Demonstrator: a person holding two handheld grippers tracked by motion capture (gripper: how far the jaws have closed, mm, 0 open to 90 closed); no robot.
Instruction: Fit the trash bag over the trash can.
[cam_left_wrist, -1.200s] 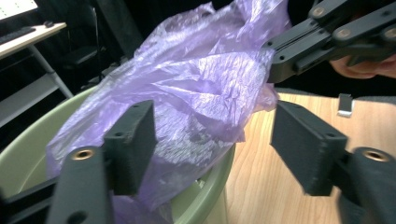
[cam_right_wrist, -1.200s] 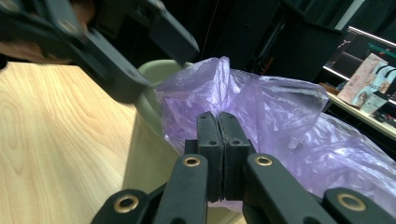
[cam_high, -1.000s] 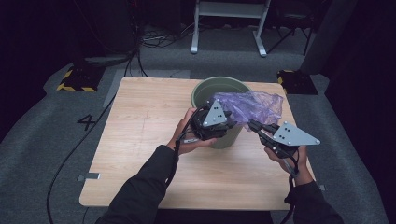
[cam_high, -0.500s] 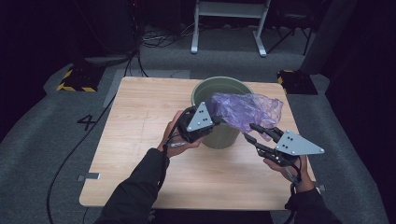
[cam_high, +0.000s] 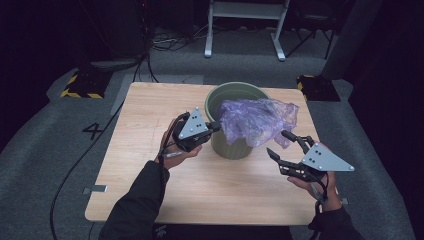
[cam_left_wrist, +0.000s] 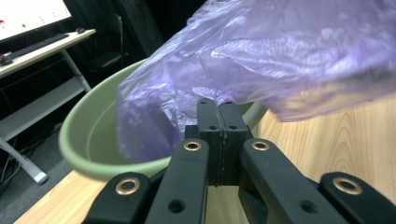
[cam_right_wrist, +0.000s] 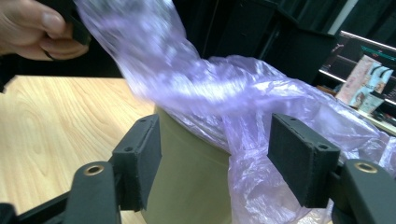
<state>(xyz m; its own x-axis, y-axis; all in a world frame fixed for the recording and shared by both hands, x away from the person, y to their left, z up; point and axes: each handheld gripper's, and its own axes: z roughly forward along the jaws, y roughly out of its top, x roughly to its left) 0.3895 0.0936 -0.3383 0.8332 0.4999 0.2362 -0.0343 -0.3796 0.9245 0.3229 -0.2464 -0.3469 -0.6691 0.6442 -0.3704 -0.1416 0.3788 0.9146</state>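
the purple bag (cam_high: 257, 120) is draped over the green bin (cam_high: 235, 145) on the tabletop (cam_high: 150, 105). its near-left edge is pinched by the left tool (cam_high: 216, 126); the right tool (cam_high: 283, 143), just opened and empty, is nearest the hanging right edge.

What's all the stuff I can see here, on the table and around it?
Bin: one, green, on the table's far middle.
Plastic bag: one, purple, draped over the bin's rim.
Table: one, light wood.
White frame: one, on the floor behind.
Black-and-yellow blocks: two, at the far corners.
Left gripper: black, shut on the bag's edge.
Right gripper: black, open, jaws just opening beside the bag.
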